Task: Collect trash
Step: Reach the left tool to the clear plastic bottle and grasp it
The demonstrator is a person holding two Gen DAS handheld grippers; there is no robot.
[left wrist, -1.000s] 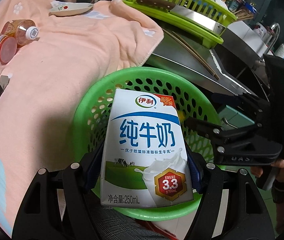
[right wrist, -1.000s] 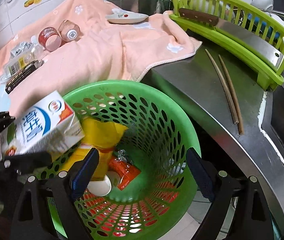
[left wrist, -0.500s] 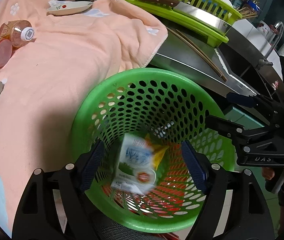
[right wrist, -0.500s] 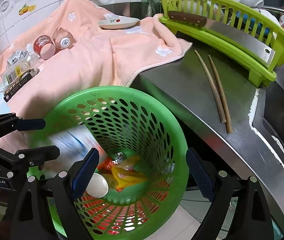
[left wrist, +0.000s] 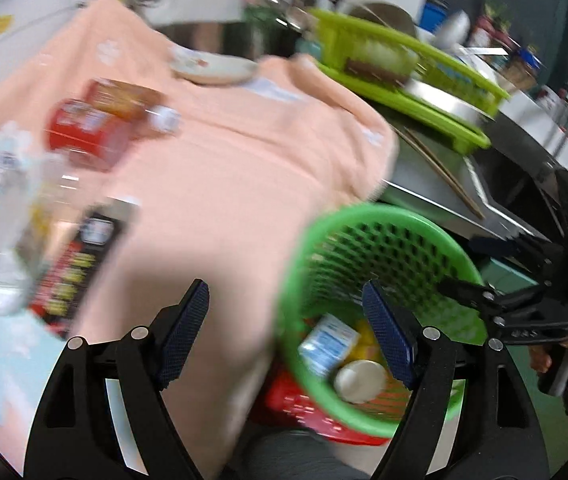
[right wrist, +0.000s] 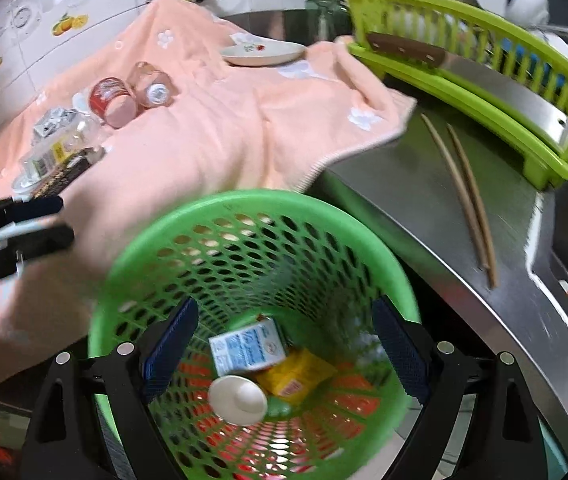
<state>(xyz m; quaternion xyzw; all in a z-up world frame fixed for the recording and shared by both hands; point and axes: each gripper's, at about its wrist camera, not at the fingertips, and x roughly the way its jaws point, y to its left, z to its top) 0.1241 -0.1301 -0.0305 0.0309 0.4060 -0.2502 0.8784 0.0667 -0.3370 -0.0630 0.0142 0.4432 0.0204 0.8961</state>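
Right claw [right wrist: 284,344] above binned milk carton [right wrist: 247,347]

Between my right jaws I see a bright green perforated basket [right wrist: 256,216] holding a white-and-blue milk carton [right wrist: 246,346] and yellow packet [right wrist: 297,374], with a peach flower-dotted towel [right wrist: 224,128] beyond the left jaw.

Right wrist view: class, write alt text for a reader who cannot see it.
A green perforated basket fills the foreground, holding a milk carton, a yellow packet and a white cup, framed by the open, empty right gripper. Behind it, bottles and wrappers lie on a peach towel; two chopsticks rest on the steel counter.
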